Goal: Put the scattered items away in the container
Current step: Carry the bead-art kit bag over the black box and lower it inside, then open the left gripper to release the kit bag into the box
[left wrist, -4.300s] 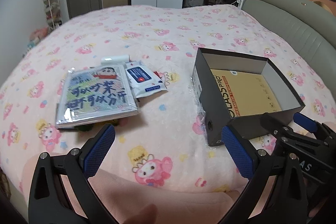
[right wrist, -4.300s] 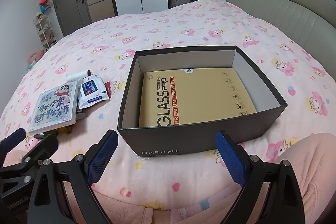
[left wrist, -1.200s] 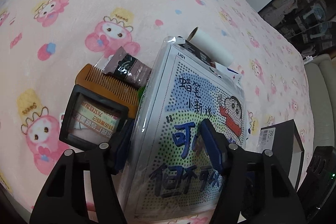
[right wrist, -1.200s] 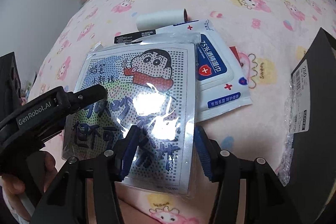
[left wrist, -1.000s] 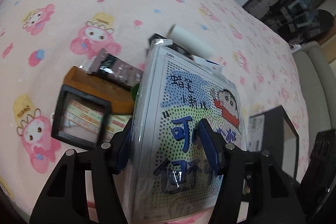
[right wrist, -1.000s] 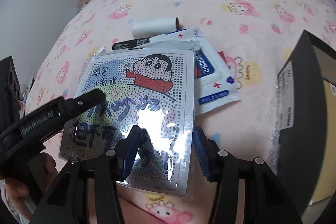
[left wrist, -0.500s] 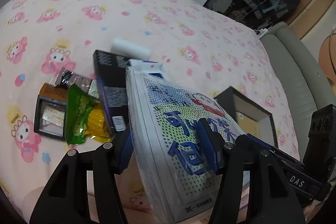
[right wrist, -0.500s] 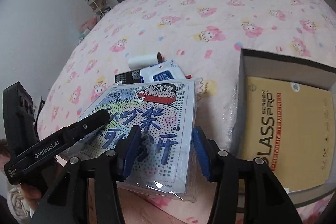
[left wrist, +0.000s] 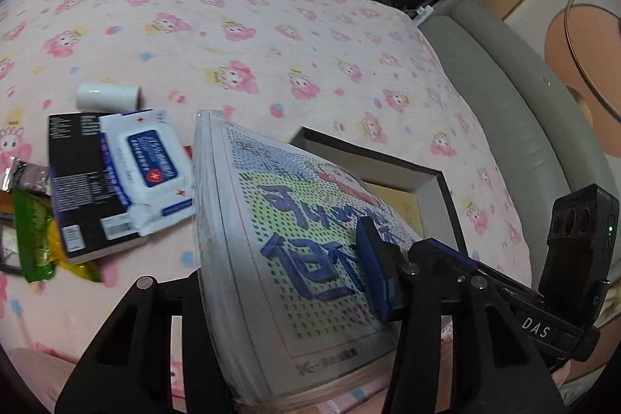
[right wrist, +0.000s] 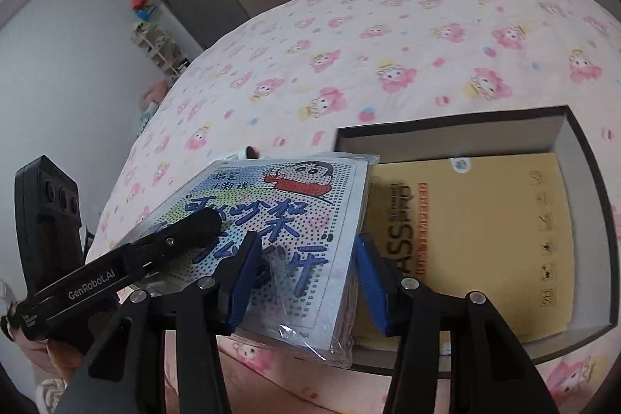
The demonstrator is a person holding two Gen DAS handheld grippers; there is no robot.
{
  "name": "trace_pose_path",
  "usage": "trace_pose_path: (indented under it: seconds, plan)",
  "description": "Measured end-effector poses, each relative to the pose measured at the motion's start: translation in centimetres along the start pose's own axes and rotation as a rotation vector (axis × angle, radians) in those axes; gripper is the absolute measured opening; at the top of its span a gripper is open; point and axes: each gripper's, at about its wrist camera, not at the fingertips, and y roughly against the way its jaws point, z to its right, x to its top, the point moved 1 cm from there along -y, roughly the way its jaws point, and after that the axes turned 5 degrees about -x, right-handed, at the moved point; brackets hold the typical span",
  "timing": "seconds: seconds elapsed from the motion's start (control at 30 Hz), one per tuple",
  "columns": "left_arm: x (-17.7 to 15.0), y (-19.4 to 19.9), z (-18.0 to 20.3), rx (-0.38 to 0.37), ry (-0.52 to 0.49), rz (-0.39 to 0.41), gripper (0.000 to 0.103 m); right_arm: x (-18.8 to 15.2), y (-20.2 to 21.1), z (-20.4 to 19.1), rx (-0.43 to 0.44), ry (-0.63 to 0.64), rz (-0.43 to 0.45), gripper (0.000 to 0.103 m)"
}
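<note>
Both grippers hold the plastic-wrapped cartoon kit [right wrist: 279, 220] clear of the bed, its far corner already over the near-left rim of the open box [right wrist: 582, 142]. The left gripper [left wrist: 287, 282], whose jaws have just been closing, pinches one edge; the right gripper [right wrist: 302, 274] clamps the near edge narrowly. From the right gripper the box interior lies toward two o'clock. The kit tilts, its long axis apparently running near to far. Both grippers pitch downward. Wipes [left wrist: 151, 165] lie on the bed at ten o'clock.
</note>
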Motion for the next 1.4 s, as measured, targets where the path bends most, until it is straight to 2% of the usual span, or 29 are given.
trace_pose_path:
  seconds: [0.13, 0.33, 0.5, 0.6, 0.63, 0.77, 0.9, 0.93, 0.97, 1.03, 1.17, 1.3, 1.33, 1.4]
  plan:
    - [-0.2, -2.5, 2.5, -0.018, -0.031, -0.039, 0.049, 0.0, 0.7, 3.0, -0.038, -0.037, 0.016, 0.045]
    - [-1.3, -7.1, 5.4, -0.055, -0.055, -0.139, 0.049, -0.4, 1.0, 8.1, -0.076, -0.124, 0.017, 0.045]
    - [-2.4, -11.2, 7.2, -0.017, -0.094, -0.228, 0.042, -0.7, -0.1, 11.2, -0.129, -0.171, -0.002, 0.042]
    - [-3.8, -13.3, 7.2, 0.019, -0.083, -0.281, 0.039, -0.4, -0.3, 11.6, -0.061, -0.190, -0.002, 0.041]
    - [-4.3, -13.9, 7.1, 0.039, -0.079, -0.297, 0.040, -0.4, -0.5, 11.7, -0.068, -0.192, -0.009, 0.041]
    - [-5.1, -13.8, 6.8, 0.077, -0.075, -0.310, 0.047, -0.6, -1.4, 13.2, -0.176, -0.221, -0.049, 0.041]
    - [-5.2, -12.5, 7.3, 0.172, -0.145, -0.323, 0.048, -0.2, -2.2, 15.2, -0.251, -0.276, -0.085, 0.042]
    - [-5.2, -12.3, 7.5, 0.205, -0.167, -0.331, 0.052, 0.1, -2.6, 15.4, -0.257, -0.278, -0.102, 0.042]
    - [-5.2, -12.0, 7.7, 0.238, -0.189, -0.339, 0.064, 0.3, -3.0, 15.7, -0.264, -0.279, -0.119, 0.042]
    - [-5.4, -11.7, 8.2, 0.274, -0.253, -0.348, 0.073, 0.7, -3.8, 15.9, -0.273, -0.270, -0.154, 0.042]
    - [-5.7, -11.5, 8.5, 0.325, -0.332, -0.364, 0.073, 0.4, -4.7, 15.3, -0.261, -0.219, -0.196, 0.042]
    - [-5.1, -10.5, 8.3, 0.329, -0.335, -0.289, 0.070, -0.4, -4.5, 14.9, -0.265, -0.190, -0.200, 0.042]
    - [-4.8, -10.4, 8.3, 0.330, -0.331, -0.272, 0.068, -0.5, -4.4, 14.8, -0.276, -0.184, -0.196, 0.043]
    - [-4.4, -10.8, 8.1, 0.313, -0.317, -0.260, 0.057, -0.8, -4.2, 14.8, -0.292, -0.176, -0.195, 0.043]
